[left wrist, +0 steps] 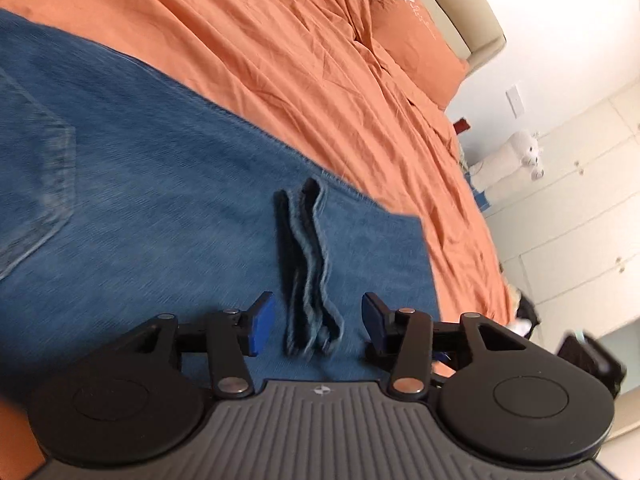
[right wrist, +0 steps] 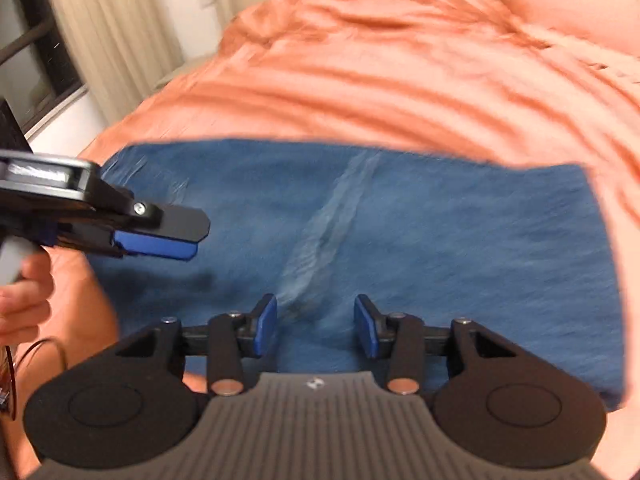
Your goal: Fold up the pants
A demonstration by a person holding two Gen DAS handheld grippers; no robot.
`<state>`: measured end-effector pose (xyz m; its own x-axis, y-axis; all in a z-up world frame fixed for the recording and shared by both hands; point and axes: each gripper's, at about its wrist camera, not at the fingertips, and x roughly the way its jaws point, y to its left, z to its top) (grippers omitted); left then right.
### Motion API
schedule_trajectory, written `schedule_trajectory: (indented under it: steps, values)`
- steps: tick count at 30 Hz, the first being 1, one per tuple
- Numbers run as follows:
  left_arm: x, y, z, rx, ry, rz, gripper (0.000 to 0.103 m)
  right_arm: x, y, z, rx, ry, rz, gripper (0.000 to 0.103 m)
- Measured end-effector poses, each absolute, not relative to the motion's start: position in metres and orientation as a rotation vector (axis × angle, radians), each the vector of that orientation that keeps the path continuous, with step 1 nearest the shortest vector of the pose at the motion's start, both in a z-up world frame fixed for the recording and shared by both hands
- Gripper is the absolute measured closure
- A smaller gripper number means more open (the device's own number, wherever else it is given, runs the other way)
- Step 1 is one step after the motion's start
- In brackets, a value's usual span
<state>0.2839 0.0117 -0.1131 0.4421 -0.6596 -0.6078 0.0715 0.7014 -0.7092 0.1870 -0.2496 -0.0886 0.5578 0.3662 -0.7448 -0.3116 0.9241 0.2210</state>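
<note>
Bed: we see an orange bedspread (left wrist: 304,60).
Pants: our blue pants (right wrist: 440,232) lie flat on it.
Left gripper (left wrist: 318,322): fingers apart, hem fold between, unpinched.
Right gripper (right wrist: 316,326): fingers apart, empty.

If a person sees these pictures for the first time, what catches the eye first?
The blue jeans lie spread on the orange bedsheet, filling the foreground of both views. A frayed hem edge stands up between the open pads of the left gripper. The right gripper is also open over the denim.
</note>
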Motion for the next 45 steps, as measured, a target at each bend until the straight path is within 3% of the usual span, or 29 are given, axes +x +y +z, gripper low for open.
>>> schedule_trajectory:
  steps: [10, 12, 14, 16, 17, 18, 23, 28, 34, 42, 45]
  values:
    - [0.366, -0.024, -0.159, -0.717, 1.046, -0.433, 0.051, 0.211, -0.352, -0.099, 0.157, 0.838, 0.136, 0.062]
    - [0.370, -0.031, -0.160, -0.677, 1.033, -0.440, 0.061, 0.213, -0.361, -0.100, 0.192, 0.846, 0.128, 0.062]
    - [0.368, -0.038, -0.154, -0.596, 1.002, -0.425, 0.081, 0.213, -0.365, -0.100, 0.168, 0.855, 0.101, 0.063]
    - [0.360, -0.045, -0.140, -0.515, 0.939, -0.440, 0.096, 0.211, -0.370, -0.101, 0.142, 0.847, 0.069, 0.075]
    - [0.354, -0.048, -0.129, -0.477, 0.899, -0.459, 0.097, 0.210, -0.375, -0.102, 0.152, 0.843, 0.058, 0.079]
    - [0.346, -0.053, -0.116, -0.435, 0.851, -0.484, 0.098, 0.205, -0.382, -0.102, 0.173, 0.838, 0.047, 0.085]
    - [0.320, -0.069, -0.064, -0.221, 0.704, -0.504, 0.098, 0.194, -0.411, -0.092, 0.242, 0.765, -0.012, 0.089]
    - [0.342, -0.058, -0.100, -0.177, 0.838, -0.409, 0.098, 0.211, -0.427, -0.097, 0.321, 0.743, -0.019, 0.101]
    - [0.349, -0.052, -0.130, -0.207, 0.895, -0.363, 0.098, 0.254, -0.419, -0.113, 0.313, 0.717, 0.049, 0.101]
    - [0.354, -0.050, -0.140, -0.170, 0.925, -0.364, 0.097, 0.289, -0.413, -0.156, 0.248, 0.827, 0.036, 0.103]
    - [0.350, -0.051, -0.133, -0.152, 0.929, -0.340, 0.088, 0.290, -0.410, -0.155, 0.233, 0.828, 0.025, 0.103]
